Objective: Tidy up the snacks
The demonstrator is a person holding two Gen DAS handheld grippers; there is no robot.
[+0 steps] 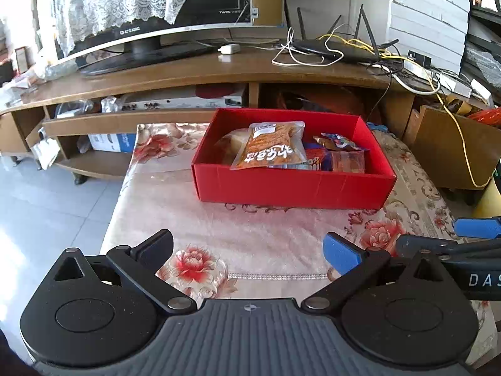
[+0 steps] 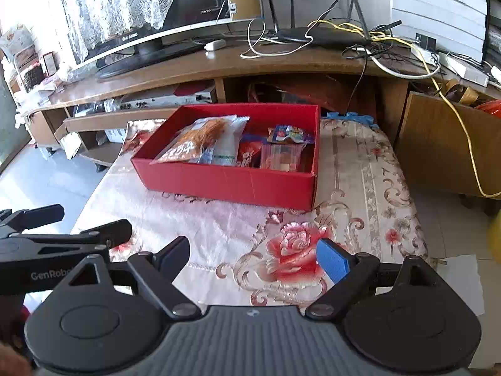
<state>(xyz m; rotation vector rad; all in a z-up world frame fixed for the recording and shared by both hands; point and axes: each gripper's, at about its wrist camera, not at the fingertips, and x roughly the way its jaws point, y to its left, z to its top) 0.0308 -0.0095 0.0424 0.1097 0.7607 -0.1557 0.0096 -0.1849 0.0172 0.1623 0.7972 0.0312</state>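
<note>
Both the left gripper (image 1: pixel 247 250) and right gripper (image 2: pixel 253 255) hang spread and empty over the bare floral worktop (image 1: pixel 250 219). The snack packets (image 1: pixel 271 148) already sit inside the red box (image 1: pixel 291 185); little seems left.

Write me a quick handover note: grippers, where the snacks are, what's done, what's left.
Left gripper: open, empty, over the floral cloth.
Right gripper: open, empty, beside the left one.
Red box sits on the cloth ahead; orange snack bag lies on top, other packets beside it.
Done: every visible snack is in the box.
Left: no loose snacks in view on the cloth; perhaps tidy the packets.
</note>
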